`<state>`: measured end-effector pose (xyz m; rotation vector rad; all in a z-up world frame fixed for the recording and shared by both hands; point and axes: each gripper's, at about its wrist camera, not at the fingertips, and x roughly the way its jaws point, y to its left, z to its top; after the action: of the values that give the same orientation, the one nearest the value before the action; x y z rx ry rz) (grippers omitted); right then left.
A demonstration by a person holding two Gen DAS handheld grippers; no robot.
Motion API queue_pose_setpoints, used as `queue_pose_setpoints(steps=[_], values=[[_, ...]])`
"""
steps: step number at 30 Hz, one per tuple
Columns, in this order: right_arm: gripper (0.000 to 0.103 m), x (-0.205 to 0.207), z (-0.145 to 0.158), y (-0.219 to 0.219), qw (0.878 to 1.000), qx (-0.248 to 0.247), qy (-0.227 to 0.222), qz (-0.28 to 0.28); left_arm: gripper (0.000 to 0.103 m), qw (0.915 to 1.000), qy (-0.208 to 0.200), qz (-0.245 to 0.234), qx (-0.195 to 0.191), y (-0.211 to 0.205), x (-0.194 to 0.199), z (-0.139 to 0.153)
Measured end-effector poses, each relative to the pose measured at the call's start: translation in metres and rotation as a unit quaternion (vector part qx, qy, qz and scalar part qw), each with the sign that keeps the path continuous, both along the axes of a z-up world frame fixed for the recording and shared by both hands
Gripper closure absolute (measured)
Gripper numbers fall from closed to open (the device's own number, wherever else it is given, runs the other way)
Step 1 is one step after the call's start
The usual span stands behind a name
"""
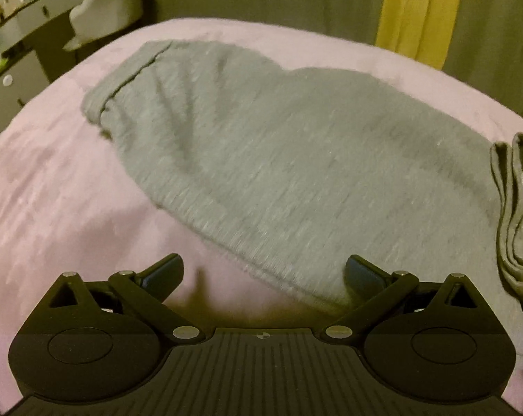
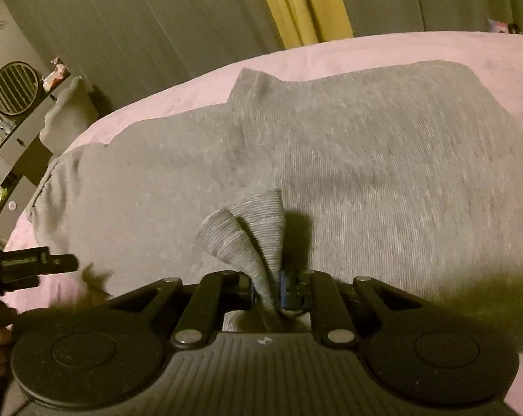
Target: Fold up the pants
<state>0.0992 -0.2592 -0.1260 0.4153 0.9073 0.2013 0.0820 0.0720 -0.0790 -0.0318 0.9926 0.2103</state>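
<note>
Pants [image 2: 365, 159] cuff sits pinched in right tool [image 2: 266, 291], rest spread beyond.

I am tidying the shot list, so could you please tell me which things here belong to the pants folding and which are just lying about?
Part of the job:
- grey pants, spread on the pink bedcover
- right tool, shut on a ribbed cuff
- left tool, open, holding nothing

Just lying about:
- yellow curtain
- round fan
- cluttered dresser
</note>
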Motion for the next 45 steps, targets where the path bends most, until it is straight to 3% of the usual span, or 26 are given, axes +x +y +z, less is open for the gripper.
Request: queue_pose_setpoints(steps=[4, 8, 13, 16, 20, 22, 24, 28, 32, 34, 37, 38, 39, 40, 42, 45], values=[[0.090, -0.016, 0.011, 0.002, 0.999, 0.010, -0.033, 0.000, 0.000, 1.0000, 0.008, -0.006, 0.000, -0.006, -0.001, -0.003], [0.090, -0.025, 0.018, -0.012, 0.991, 0.105, -0.056, -0.053, 0.000, 0.9998, 0.015, 0.002, -0.013, 0.003, 0.001, -0.004], [0.090, -0.025, 0.016, 0.007, 0.996, 0.061, -0.066, -0.017, 0.000, 0.9997, 0.023, 0.003, -0.010, 0.005, 0.005, -0.007], [0.090, -0.024, 0.011, 0.002, 0.994, 0.089, -0.056, -0.032, 0.000, 0.9997, 0.024, 0.003, -0.008, 0.004, 0.004, -0.008], [0.090, -0.025, 0.009, -0.003, 0.994, 0.089, -0.050, -0.034, 0.000, 0.9995, 0.032, 0.003, -0.005, 0.003, 0.007, -0.010], [0.085, -0.026, 0.007, 0.002, 0.996, 0.078, -0.042, -0.019, 0.000, 0.9994, 0.034, 0.004, -0.004, 0.003, 0.007, -0.010], [0.065, -0.023, 0.003, 0.007, 0.997, 0.078, -0.013, 0.005, 0.000, 0.9994, 0.034, 0.006, -0.005, 0.004, 0.007, -0.010], [0.060, -0.036, 0.016, -0.016, 0.988, 0.152, -0.039, -0.006, 0.000, 0.9992, 0.036, 0.011, -0.015, 0.007, 0.007, -0.011], [0.049, -0.048, 0.023, -0.069, 0.968, 0.232, -0.067, -0.075, 0.000, 0.9990, 0.041, 0.013, -0.012, 0.007, 0.009, -0.012], [0.049, -0.056, 0.020, -0.094, 0.957, 0.251, -0.073, -0.125, 0.000, 0.9991, 0.040, 0.012, -0.010, 0.006, 0.009, -0.013], [0.055, -0.057, 0.002, -0.113, 0.960, 0.215, -0.020, -0.179, 0.000, 0.9990, 0.042, 0.011, -0.007, 0.006, 0.009, -0.014], [0.069, -0.054, -0.008, -0.115, 0.964, 0.183, 0.021, -0.192, 0.000, 0.9990, 0.042, 0.011, -0.006, 0.006, 0.009, -0.014], [0.097, -0.052, -0.019, -0.116, 0.965, 0.156, 0.062, -0.203, 0.000, 0.9990, 0.043, 0.012, -0.007, 0.007, 0.009, -0.014], [0.103, -0.053, -0.024, -0.117, 0.962, 0.149, 0.073, -0.217, 0.000, 0.9989, 0.044, 0.012, -0.008, 0.007, 0.009, -0.014], [0.103, -0.055, -0.023, -0.123, 0.956, 0.168, 0.074, -0.228, 0.000, 0.9990, 0.042, 0.014, -0.008, 0.008, 0.008, -0.013], [0.095, -0.057, -0.006, -0.122, 0.963, 0.158, 0.041, -0.216, 0.000, 0.9991, 0.041, 0.012, -0.005, 0.007, 0.008, -0.013]])
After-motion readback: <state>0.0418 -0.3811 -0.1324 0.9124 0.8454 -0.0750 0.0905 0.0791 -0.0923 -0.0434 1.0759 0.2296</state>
